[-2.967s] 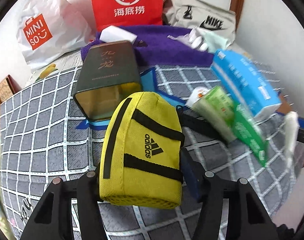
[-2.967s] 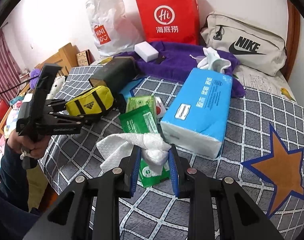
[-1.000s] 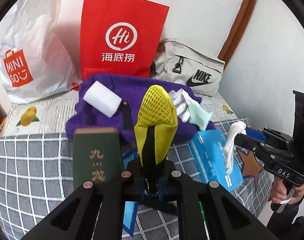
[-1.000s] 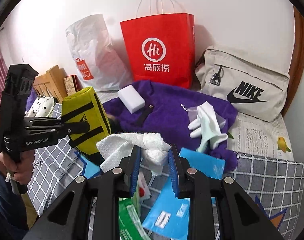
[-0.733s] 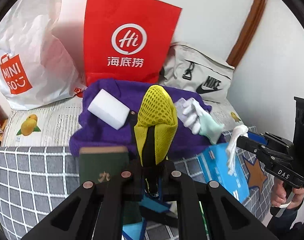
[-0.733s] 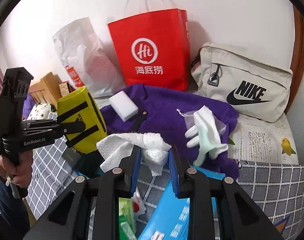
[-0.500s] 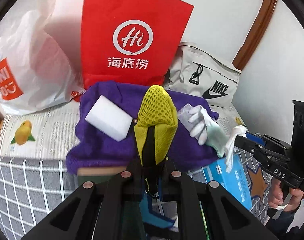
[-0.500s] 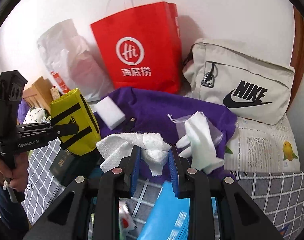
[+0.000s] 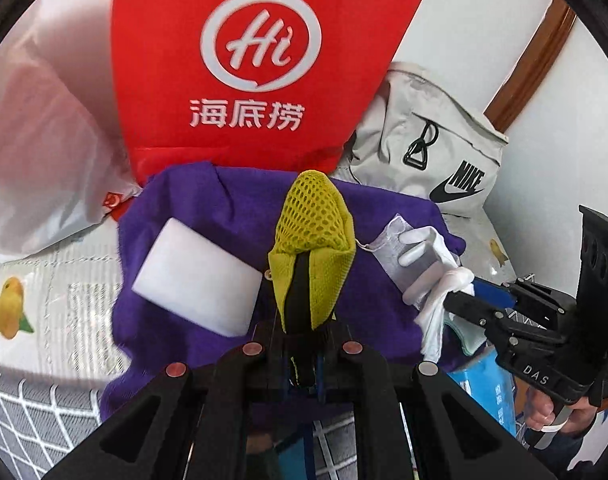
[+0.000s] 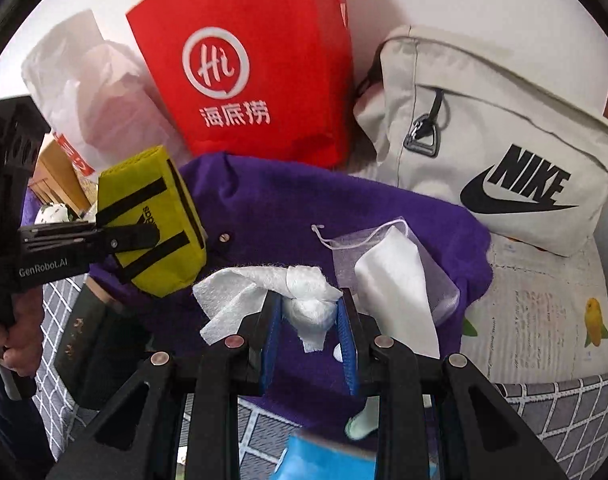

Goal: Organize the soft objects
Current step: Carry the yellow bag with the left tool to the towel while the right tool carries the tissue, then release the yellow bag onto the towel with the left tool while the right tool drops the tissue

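My left gripper (image 9: 301,354) is shut on a yellow Adidas pouch (image 9: 312,248), which stands up over the purple towel (image 9: 227,200); the same pouch (image 10: 151,216) shows at the left of the right wrist view. My right gripper (image 10: 308,320) is shut on a crumpled white tissue (image 10: 287,292) and hangs over the purple towel (image 10: 271,208). A white foam block (image 9: 197,276) and white gloves in a sheer pouch (image 10: 396,272) lie on the towel. In the left wrist view the right gripper (image 9: 470,300) carries its tissue (image 9: 436,312) beside the gloves (image 9: 420,256).
A red paper bag (image 9: 255,52), a white plastic bag (image 9: 35,152) and a beige Nike bag (image 10: 496,148) stand against the wall behind the towel. A blue tissue pack (image 9: 488,392), a dark green box (image 10: 83,340) and the grey checked bedspread (image 10: 560,412) lie nearer. A hand (image 10: 11,336) holds the left gripper.
Both grippers have moved forward and down toward the purple towel and the bags, each still carrying its load. The green box and blue pack have slid toward the bottom edge.
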A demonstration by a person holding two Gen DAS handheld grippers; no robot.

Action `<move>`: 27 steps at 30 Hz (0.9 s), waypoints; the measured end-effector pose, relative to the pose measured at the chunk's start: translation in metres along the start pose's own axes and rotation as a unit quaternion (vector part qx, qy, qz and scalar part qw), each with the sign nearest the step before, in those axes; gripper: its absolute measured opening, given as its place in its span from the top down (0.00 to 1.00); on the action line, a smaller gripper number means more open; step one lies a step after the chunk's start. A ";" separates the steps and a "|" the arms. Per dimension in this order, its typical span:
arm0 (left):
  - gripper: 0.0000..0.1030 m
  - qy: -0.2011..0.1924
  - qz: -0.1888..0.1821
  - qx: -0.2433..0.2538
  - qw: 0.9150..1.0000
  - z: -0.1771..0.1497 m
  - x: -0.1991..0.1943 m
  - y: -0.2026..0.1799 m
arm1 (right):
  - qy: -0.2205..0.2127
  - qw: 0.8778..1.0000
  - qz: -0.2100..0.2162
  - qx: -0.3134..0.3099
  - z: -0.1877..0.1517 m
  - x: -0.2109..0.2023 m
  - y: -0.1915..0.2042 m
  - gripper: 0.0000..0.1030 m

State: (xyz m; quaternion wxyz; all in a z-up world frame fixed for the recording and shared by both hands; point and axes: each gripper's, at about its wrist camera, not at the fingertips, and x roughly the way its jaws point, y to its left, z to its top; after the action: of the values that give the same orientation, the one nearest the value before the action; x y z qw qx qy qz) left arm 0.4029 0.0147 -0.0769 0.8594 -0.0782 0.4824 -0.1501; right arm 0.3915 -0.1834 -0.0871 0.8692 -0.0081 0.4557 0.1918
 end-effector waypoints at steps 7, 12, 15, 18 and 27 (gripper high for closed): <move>0.91 0.025 -0.002 0.014 1.000 0.009 0.026 -0.009 | 0.030 1.000 -0.006 -0.001 0.002 0.020 -0.012 0.73; 0.91 0.040 0.006 0.024 0.999 0.012 0.040 -0.010 | 0.043 0.999 -0.009 -0.007 0.002 0.028 -0.013 0.73; 0.90 0.042 0.015 0.032 0.998 0.014 0.044 -0.013 | 0.051 0.999 -0.013 -0.004 0.002 0.034 -0.014 0.73; 0.87 0.043 0.019 0.045 0.998 0.015 0.043 -0.017 | 0.057 0.998 -0.016 -0.011 0.001 0.037 -0.012 0.71; 0.44 0.011 0.071 0.057 0.996 0.021 0.021 -0.021 | 0.035 0.999 -0.027 -0.017 0.002 0.022 -0.006 0.44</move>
State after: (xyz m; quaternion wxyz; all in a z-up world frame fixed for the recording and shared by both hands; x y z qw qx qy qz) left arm 0.4267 -0.0118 -0.0770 0.8656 0.0068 0.4870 -0.1164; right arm 0.4066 -0.1815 -0.1043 0.8573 -0.0416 0.4820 0.1758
